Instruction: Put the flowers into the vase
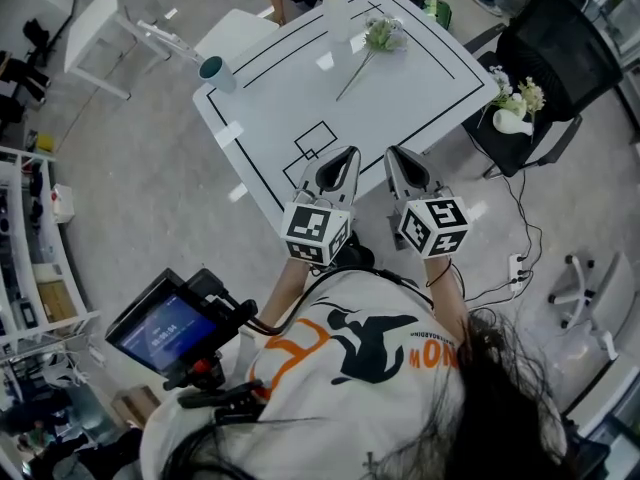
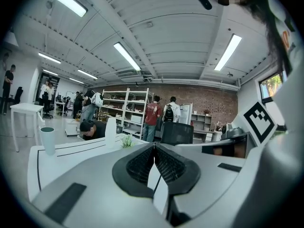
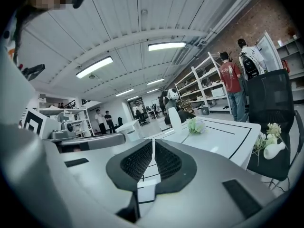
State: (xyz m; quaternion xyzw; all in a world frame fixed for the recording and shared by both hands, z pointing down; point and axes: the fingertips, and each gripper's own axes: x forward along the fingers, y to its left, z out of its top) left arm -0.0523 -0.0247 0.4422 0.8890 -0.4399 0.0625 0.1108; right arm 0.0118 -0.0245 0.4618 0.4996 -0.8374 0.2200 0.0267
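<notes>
A pale flower (image 1: 381,35) with a long stem lies on the white table (image 1: 290,98) near its far edge. A tall white vase (image 1: 336,12) stands upright just left of it. My left gripper (image 1: 349,154) and right gripper (image 1: 394,154) hang side by side over the table's near corner, both shut and empty, well short of the flower. The left gripper view shows its shut jaws (image 2: 154,147) with the flower (image 2: 127,141) and vase (image 2: 110,132) far ahead. Beyond the shut jaws (image 3: 153,143) in the right gripper view lie the flower (image 3: 195,125) and vase (image 3: 175,119).
A teal cup (image 1: 213,70) stands at the table's left corner. A black chair (image 1: 545,63) to the right holds a small white vase with flowers (image 1: 514,110). People stand by shelves (image 2: 124,113) beyond the table. A monitor (image 1: 165,330) sits low on the left.
</notes>
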